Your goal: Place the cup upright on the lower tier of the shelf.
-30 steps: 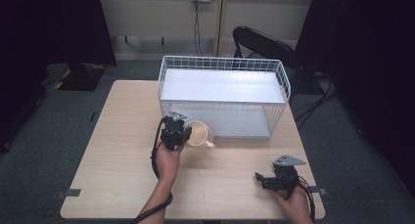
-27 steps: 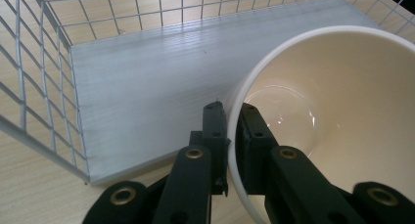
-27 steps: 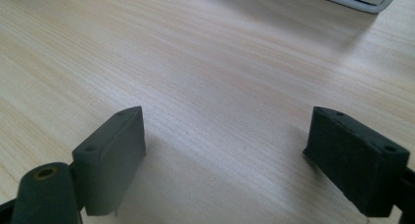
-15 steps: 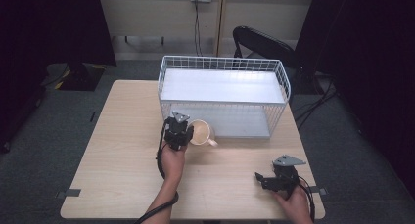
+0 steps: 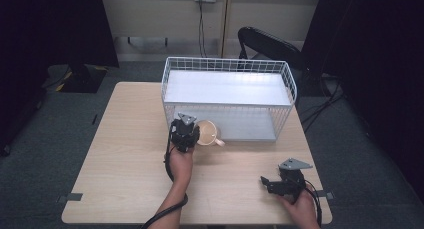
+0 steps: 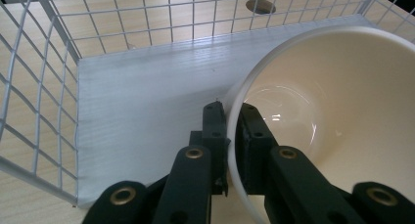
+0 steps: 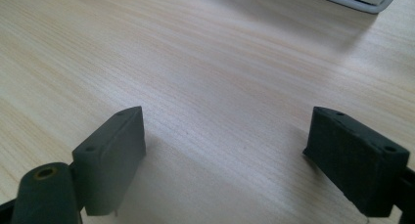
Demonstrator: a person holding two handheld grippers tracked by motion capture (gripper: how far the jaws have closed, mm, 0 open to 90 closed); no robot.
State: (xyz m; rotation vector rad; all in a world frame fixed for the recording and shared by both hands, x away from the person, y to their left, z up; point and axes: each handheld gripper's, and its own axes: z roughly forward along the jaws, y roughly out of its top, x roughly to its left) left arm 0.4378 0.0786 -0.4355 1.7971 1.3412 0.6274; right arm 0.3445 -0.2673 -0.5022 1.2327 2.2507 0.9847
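Observation:
A cream mug [image 5: 209, 133] hangs just in front of the white wire basket [image 5: 227, 66], tilted, with its handle toward the right. My left gripper [image 5: 192, 131] is shut on the mug's rim. In the left gripper view the two black jaws pinch the rim of the mug [image 6: 337, 111], one pad outside and one inside, so my left gripper [image 6: 232, 123] looks over the basket's grey floor [image 6: 147, 101]. My right gripper [image 5: 265, 181] rests low near the table's front right edge. Its jaws stand wide open over bare wood, my right gripper [image 7: 225, 155] holding nothing.
The wire basket has a grey liner sheet and takes up the table's far middle. A black chair [image 5: 270, 44] stands behind the table. The light wooden tabletop [image 5: 125, 154] stretches to the left and front of the basket.
The left gripper has carried the mug slightly farther and higher, closer to the basket's front wall. The right gripper has stayed where it was.

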